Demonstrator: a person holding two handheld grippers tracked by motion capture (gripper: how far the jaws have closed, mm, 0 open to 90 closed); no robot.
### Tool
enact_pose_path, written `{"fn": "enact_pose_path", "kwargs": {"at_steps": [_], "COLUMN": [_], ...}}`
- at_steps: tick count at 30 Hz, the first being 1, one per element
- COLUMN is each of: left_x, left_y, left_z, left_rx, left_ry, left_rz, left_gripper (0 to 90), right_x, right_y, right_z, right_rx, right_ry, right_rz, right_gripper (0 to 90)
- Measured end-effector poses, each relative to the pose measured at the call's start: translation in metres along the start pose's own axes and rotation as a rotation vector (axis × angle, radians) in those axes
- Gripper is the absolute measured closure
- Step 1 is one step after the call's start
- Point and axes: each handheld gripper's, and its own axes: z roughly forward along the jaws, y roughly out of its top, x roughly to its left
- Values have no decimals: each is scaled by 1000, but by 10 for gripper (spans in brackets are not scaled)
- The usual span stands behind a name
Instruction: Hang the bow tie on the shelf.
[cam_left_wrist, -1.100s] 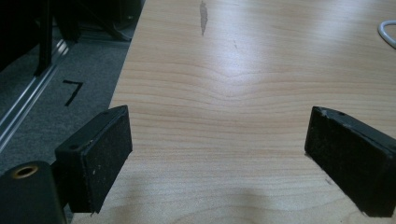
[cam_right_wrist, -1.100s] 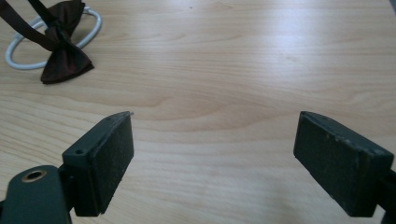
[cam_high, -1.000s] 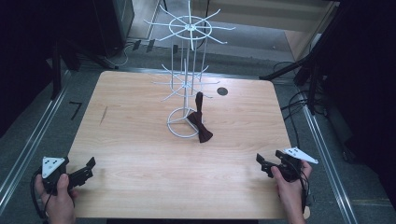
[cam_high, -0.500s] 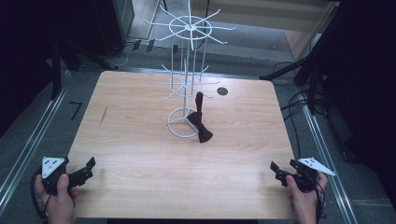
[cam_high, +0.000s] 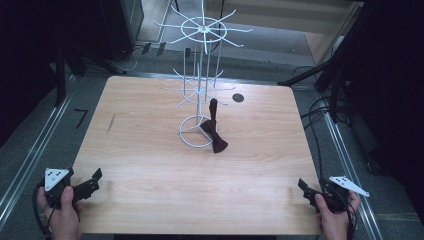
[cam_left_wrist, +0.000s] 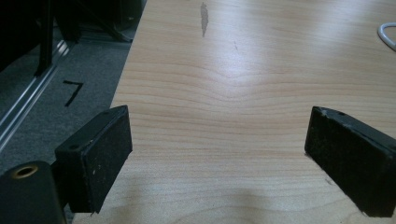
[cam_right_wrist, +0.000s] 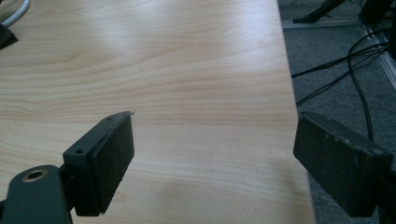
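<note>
Item 1: left tongs (cam_high: 95, 179), at 7 o'clock of the high view, held in the person's left hand (cam_high: 62, 215) over the near left corner of the surface (cam_high: 150, 165). Jaws apart, nothing between them; in the left gripper view (cam_left_wrist: 217, 154) bare wood shows in the gap, and the left edge of the surface runs just beside one jaw, with grey floor (cam_left_wrist: 70, 93) beyond it.

Item 2: wooden surface, pale grain, rounded corners. The near half is bare from the left edge to the right edge, open room between both tongs.

Item 3: white wire rack (cam_high: 200, 87), upright, at 12 o'clock of the surface's middle, ring base resting on the wood, spokes spread at two levels.

Item 4: dark bow tie (cam_high: 214, 135), leaning against the rack's base on its 3 o'clock side, lower end on the wood, upper end raised toward the stem. Well apart from both tongs.

Item 5: small black disc (cam_high: 238, 98), near the far edge, at 1 o'clock from the rack.

Item 6: right tongs (cam_high: 306, 189), at 5 o'clock of the high view, in the person's right hand (cam_high: 334, 220) at the near right corner. Jaws apart and empty; in the right gripper view (cam_right_wrist: 215, 154) the right edge of the surface passes between them, with cables (cam_right_wrist: 345, 70) on the floor beyond.
</note>
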Motion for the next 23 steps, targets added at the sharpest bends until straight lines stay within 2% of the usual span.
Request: {"fn": "enact_pose_path", "kwargs": {"at_steps": [8, 12, 23], "left_x": [0, 0, -1], "left_y": [0, 0, 0], "left_z": [0, 0, 1], "left_rx": [0, 1, 1], "left_ry": [-1, 0, 4], "left_rz": [0, 0, 1], "left_gripper": [81, 82, 82], "right_x": [-12, -18, -22], "right_y": [-7, -11, -15], "right_z": [-7, -11, -15], "right_rx": [-1, -10, -30], "right_ry": [-13, -14, -5], "right_rz": [11, 36, 45], "right_gripper": [125, 127, 127]}}
